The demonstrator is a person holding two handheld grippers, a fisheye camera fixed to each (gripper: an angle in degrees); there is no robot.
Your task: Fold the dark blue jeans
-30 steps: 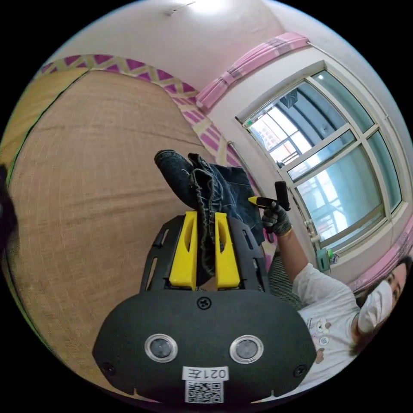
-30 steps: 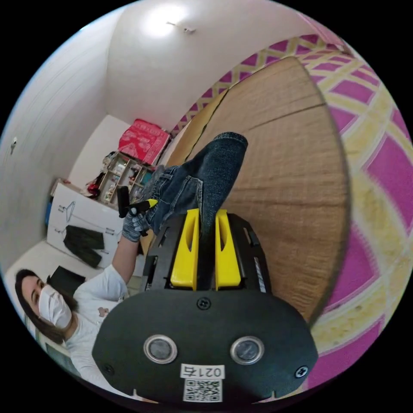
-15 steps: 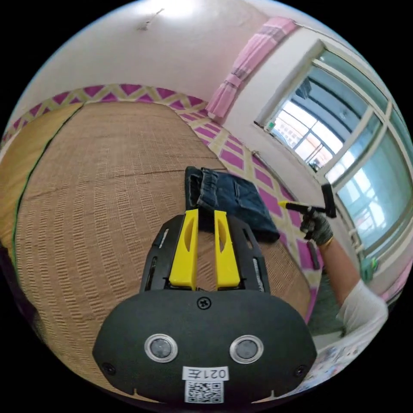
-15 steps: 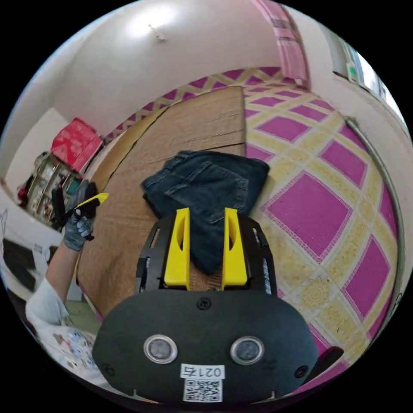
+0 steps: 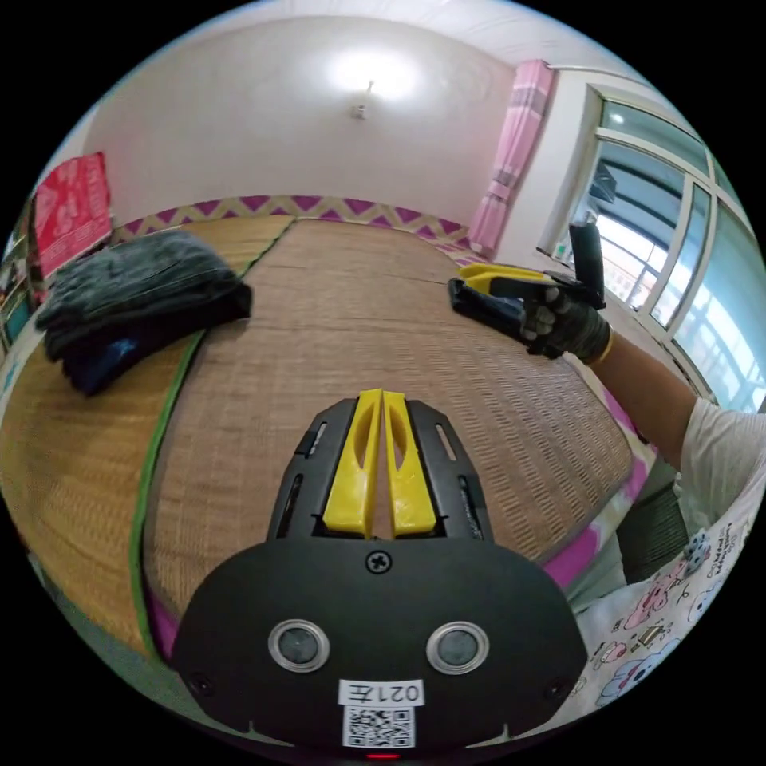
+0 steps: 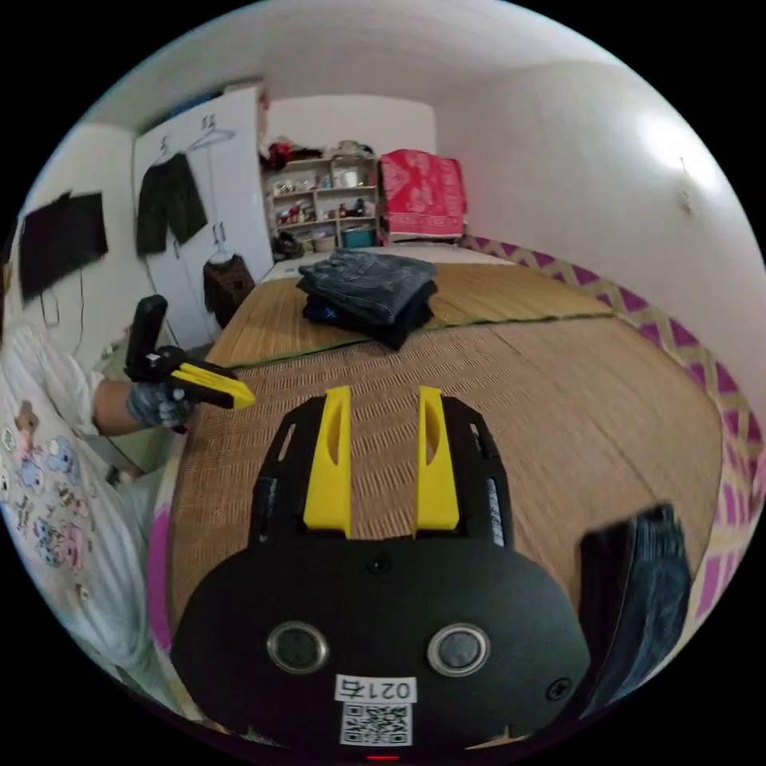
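Woven straw mat point(image 6: 558, 383), broad, ribbed and flat: working surface. Stack of folded clothes point(image 6: 367, 291), soft and squared, parked at far end, well clear. Dark blue jeans point(image 6: 638, 590), thick denim, folded, resting at mat's near edge. Right gripper point(image 6: 384, 443) agape, empty. Left gripper point(image 5: 381, 447) pinched closed, holding nothing.

This is a bedroom in a home. A big bed is covered with a brown woven straw mat point(image 5: 335, 319) over a pink and yellow patterned sheet point(image 6: 718, 383). A pile of folded dark clothes point(image 6: 371, 291) sits on the bed. Pink curtains point(image 5: 511, 155) hang by a big window point(image 5: 678, 263). Open shelves full of small things point(image 6: 323, 211) and a white wardrobe point(image 6: 211, 207) with a dark top hanging on it stand at the far wall.
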